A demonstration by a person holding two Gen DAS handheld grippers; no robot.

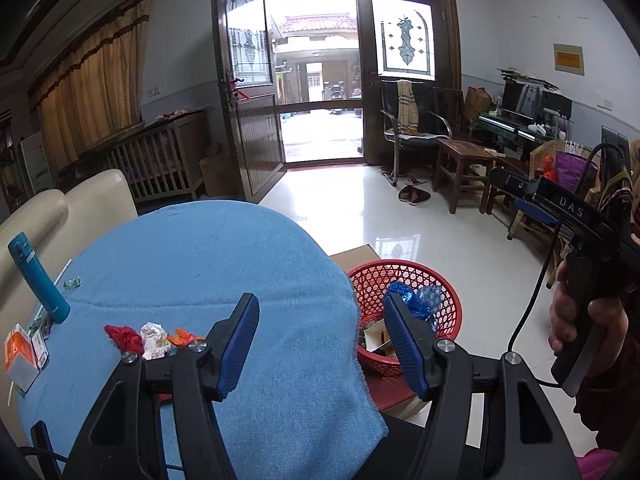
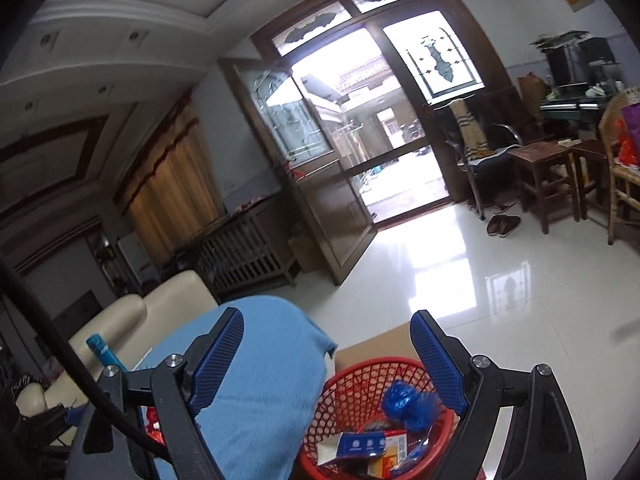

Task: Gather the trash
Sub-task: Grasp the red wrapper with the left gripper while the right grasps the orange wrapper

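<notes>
A red mesh basket (image 1: 448, 292) stands on a cardboard box right of the table, holding a crumpled blue wrapper (image 1: 424, 298) and small boxes; it also shows in the right wrist view (image 2: 360, 384) with the blue wrapper (image 2: 404, 402). On the blue cloth (image 1: 208, 264) lie a red wrapper (image 1: 124, 338), a white crumpled paper (image 1: 154, 340) and an orange wrapper (image 1: 182, 338). My left gripper (image 1: 320, 312) is open and empty above the table's right edge. My right gripper (image 2: 328, 328) is open and empty above the basket; its body shows in the left wrist view (image 1: 560, 208).
A teal bottle (image 1: 38, 278) stands at the table's left, with an orange and white box (image 1: 20, 354) and green candy wrappers (image 1: 72, 282) nearby. A cream sofa (image 1: 80, 204) is behind the table. Chairs, a stool (image 1: 464, 168) and slippers (image 1: 414, 194) stand by the open door.
</notes>
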